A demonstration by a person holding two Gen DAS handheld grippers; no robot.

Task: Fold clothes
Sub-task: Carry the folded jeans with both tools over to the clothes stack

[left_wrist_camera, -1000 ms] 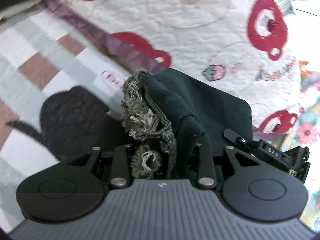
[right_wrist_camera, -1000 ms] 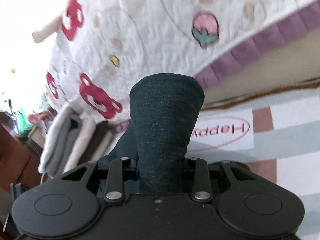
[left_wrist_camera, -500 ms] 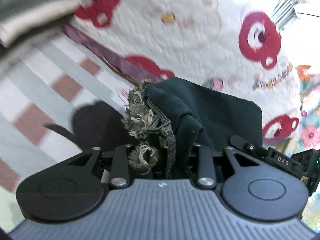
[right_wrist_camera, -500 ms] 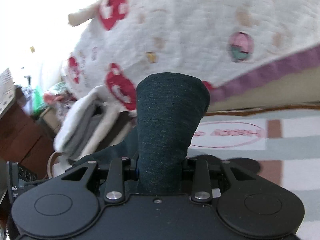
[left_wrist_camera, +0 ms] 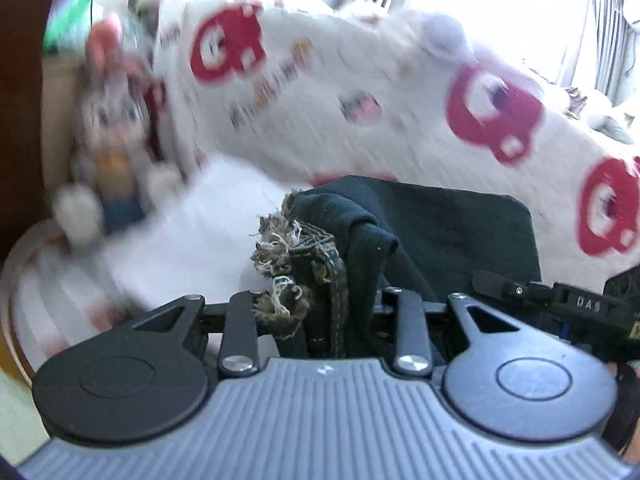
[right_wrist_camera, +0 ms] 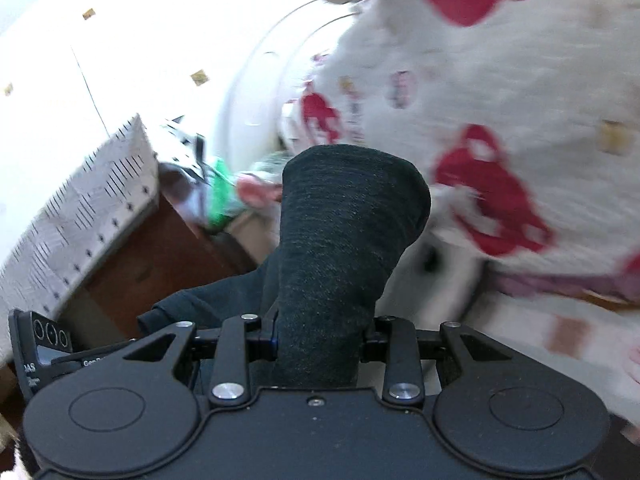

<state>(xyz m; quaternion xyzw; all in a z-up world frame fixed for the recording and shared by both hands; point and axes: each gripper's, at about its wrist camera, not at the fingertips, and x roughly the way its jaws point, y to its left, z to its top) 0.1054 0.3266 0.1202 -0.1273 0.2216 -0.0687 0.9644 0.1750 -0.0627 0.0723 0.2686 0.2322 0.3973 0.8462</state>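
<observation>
Two tools grip the same dark, blackish-green cloth garment. In the left wrist view, the left tool (left_wrist_camera: 320, 320) is clamped on a bunched edge of the dark garment (left_wrist_camera: 432, 232), where a frayed, pale-threaded hem with stitched seams (left_wrist_camera: 288, 264) stands up between its fingers. The rest of the cloth stretches away to the right as a flat dark panel, lifted clear of the bed. At the right edge of that view sits part of the other black tool body, marked with small white letters.

In the right wrist view, the right tool (right_wrist_camera: 320, 344) is closed on a thick rolled fold of the same garment (right_wrist_camera: 340, 240), which rises upright between the fingers and ends in a rounded top.

Beyond the cloth lies a white quilted bedspread printed with red bear shapes and small strawberries (left_wrist_camera: 400, 104), blurred in both views. A plush rabbit toy in a blue and orange outfit (left_wrist_camera: 112, 152) stands at the left of the left view. Farther off are a brown wooden cabinet (right_wrist_camera: 168, 252) and a bright window with pale curtains (left_wrist_camera: 520, 8).
</observation>
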